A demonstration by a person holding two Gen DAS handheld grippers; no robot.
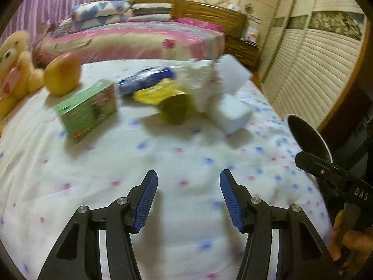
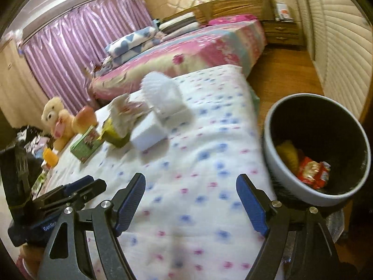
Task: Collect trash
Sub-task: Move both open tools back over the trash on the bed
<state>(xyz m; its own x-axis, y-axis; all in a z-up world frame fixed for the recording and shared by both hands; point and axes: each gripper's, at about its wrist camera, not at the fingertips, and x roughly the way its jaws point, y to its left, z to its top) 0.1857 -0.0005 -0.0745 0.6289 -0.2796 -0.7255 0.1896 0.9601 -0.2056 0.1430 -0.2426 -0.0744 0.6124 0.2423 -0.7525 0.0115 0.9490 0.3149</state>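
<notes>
Both tools hover over the near part of a white bed cover (image 1: 186, 154) dotted with blue and pink. The left hand-held gripper (image 1: 188, 200) has its blue-padded jaws spread wide with nothing between them, and the right hand-held gripper (image 2: 191, 205) is likewise spread and holds nothing.

The trash lies in a loose cluster toward the far end of the cover: a green carton (image 1: 87, 109) nearest the left edge, a blue wrapper (image 1: 144, 80) and a yellow wrapper (image 1: 155, 94) behind it, a dull green lump (image 1: 176, 110) (too blurred to name) in the middle, then crumpled white paper (image 1: 198, 79) and two white foam blocks (image 1: 230, 114) toward the right edge.

An orange-yellow fruit (image 1: 61, 73) stands at the far left corner, just beside a yellow plush bear (image 1: 14, 70).

Off the cover's right edge, near the right tool, stands a grey bin (image 2: 279, 163) with a black inside; a red packet (image 2: 313, 170) and something yellow (image 2: 288, 155) already lie in it.
</notes>
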